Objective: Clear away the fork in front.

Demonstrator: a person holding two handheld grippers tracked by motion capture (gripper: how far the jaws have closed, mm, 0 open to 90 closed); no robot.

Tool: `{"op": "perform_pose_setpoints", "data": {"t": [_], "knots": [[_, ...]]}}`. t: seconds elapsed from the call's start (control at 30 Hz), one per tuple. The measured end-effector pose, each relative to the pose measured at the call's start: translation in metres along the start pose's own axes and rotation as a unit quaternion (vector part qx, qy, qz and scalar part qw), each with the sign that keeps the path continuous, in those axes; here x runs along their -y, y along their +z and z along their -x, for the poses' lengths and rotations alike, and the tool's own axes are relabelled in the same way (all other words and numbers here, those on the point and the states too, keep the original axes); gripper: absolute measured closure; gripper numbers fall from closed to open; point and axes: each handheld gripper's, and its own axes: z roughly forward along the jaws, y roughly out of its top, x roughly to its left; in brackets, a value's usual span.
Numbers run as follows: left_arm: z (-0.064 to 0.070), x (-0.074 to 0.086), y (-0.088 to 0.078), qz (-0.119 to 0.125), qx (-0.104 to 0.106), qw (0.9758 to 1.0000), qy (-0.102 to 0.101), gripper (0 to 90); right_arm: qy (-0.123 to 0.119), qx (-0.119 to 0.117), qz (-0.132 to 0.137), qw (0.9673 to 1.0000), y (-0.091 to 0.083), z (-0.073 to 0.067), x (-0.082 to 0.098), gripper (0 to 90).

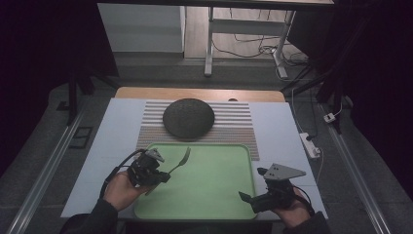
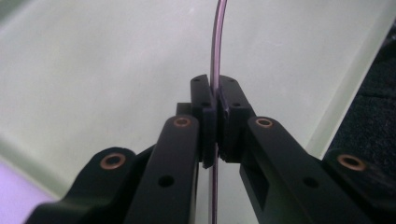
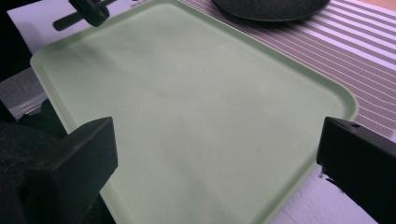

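1. The left gripper [image 1: 163, 176], at lower left of the high view, is clamped on a fork [image 1: 181, 160] handle; the tines point toward upper right, above the green tray [image 1: 214, 195].
2. In the left gripper view the fork [image 2: 215, 56] runs upward from between the closed jaws.
3. The right gripper [image 1: 246, 199], lower right, has its jaws wide apart at the tray's corner.
4. A dark bowl [image 1: 188, 117] sits upside down on a striped mat [image 1: 234, 124] beyond the tray.

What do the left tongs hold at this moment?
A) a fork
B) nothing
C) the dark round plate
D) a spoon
A: in the high view the left tongs are shut on the handle of a fork whose tines point up over the green tray; the left gripper view shows its thin handle clamped.
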Motion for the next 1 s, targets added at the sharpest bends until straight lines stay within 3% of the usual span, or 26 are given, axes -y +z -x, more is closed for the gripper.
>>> {"op": "perform_pose_setpoints", "data": {"t": [0.2,0.37,0.47,0.57,0.77,1.0], "knots": [[0.002,0.01,0.003,-0.012,-0.02,0.9985,-0.05,85.8,0.01,0.009,-0.004,0.9999,-0.009,0.001,0.009,0.0],[-0.001,0.019,0.005,-0.014,-0.024,0.9941,-0.105,85.8,0.02,0.018,-0.005,0.9996,-0.017,0.002,0.015,0.0],[-0.006,0.023,0.006,-0.01,-0.022,0.9894,-0.143,85.6,0.03,0.022,-0.009,0.9993,-0.022,0.002,0.02,0.0],[-0.011,0.025,0.009,-0.009,-0.027,0.9832,-0.18,85.6,0.032,0.024,-0.015,0.9991,-0.024,0.001,0.023,0.0],[-0.018,0.027,0.019,-0.033,-0.041,0.9783,-0.2,85.6,0.028,0.022,-0.023,0.9991,-0.027,-0.001,0.028,0.0],[-0.019,0.024,0.031,-0.061,-0.061,0.9771,-0.194,85.0,0.02,0.026,-0.03,0.999,-0.033,-0.006,0.031,0.0]]}}
